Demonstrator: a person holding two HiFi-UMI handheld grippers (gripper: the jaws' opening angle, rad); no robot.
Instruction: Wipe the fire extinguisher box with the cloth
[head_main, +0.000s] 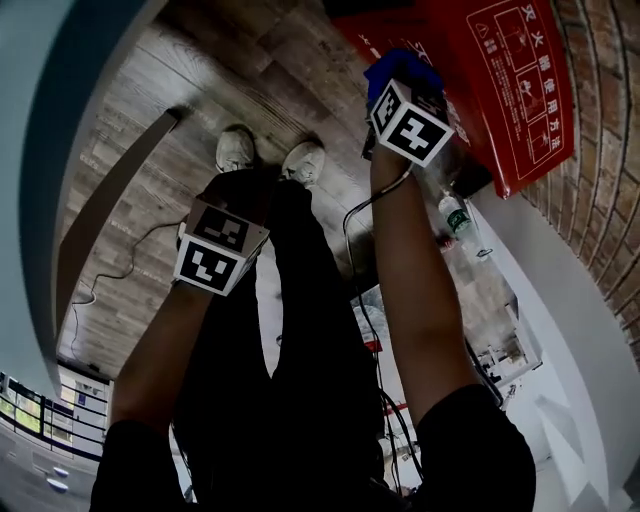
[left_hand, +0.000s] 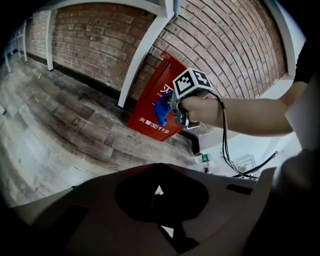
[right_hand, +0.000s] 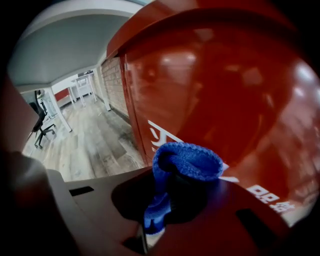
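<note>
We see the right gripper (right_hand: 165, 210) pinching the cloth (right_hand: 187, 161), bunched ahead of its jaws against the box (right_hand: 225, 90) front. Left gripper (left_hand: 161, 210) pressed together, empty, well off the box.

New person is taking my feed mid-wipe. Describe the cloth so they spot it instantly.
Find the brick wall, then the red fire extinguisher box standing at its foot beside a white pillar. The cloth is the bunched wad clamped in the right gripper at the box's front: the only blue thing against all that red.
</note>
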